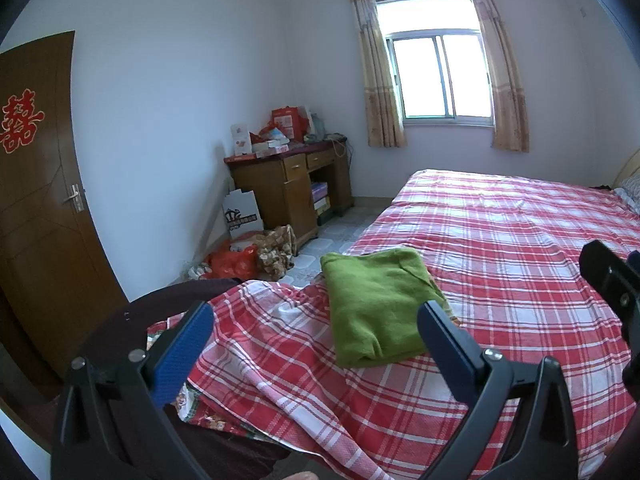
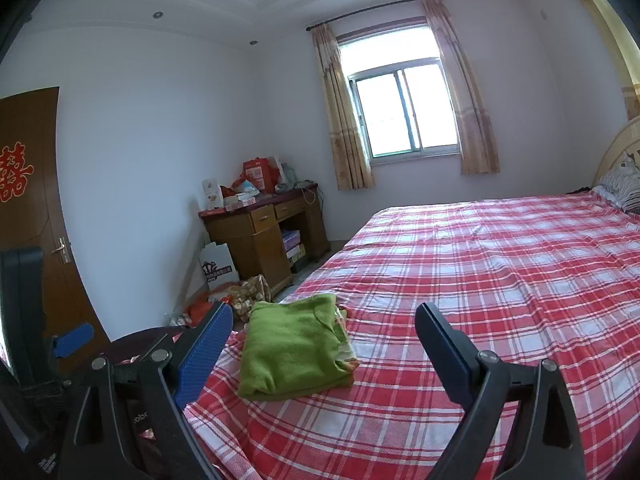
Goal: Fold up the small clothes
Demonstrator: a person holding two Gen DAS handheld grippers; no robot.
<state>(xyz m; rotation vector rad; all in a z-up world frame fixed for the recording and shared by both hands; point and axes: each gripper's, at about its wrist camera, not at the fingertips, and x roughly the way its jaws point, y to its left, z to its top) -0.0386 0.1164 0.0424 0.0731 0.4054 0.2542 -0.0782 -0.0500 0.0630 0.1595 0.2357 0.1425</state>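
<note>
A green garment (image 1: 376,306) lies folded into a neat rectangle near the corner of the bed, on the red and white plaid sheet (image 1: 500,248). It also shows in the right wrist view (image 2: 294,350), with patterned fabric peeking out at its right edge. My left gripper (image 1: 316,326) is open and empty, held above the bed just short of the garment. My right gripper (image 2: 324,332) is open and empty, also above the bed, with the garment between its fingers in view. Part of the right gripper shows at the right edge of the left wrist view (image 1: 612,280).
A wooden desk (image 1: 288,184) piled with boxes stands by the far wall. Bags and a cardboard box (image 1: 244,216) clutter the floor beside it. A brown door (image 1: 36,200) is at left. A dark rounded footboard (image 1: 120,320) edges the bed's corner. Pillows (image 2: 620,188) lie at the headboard.
</note>
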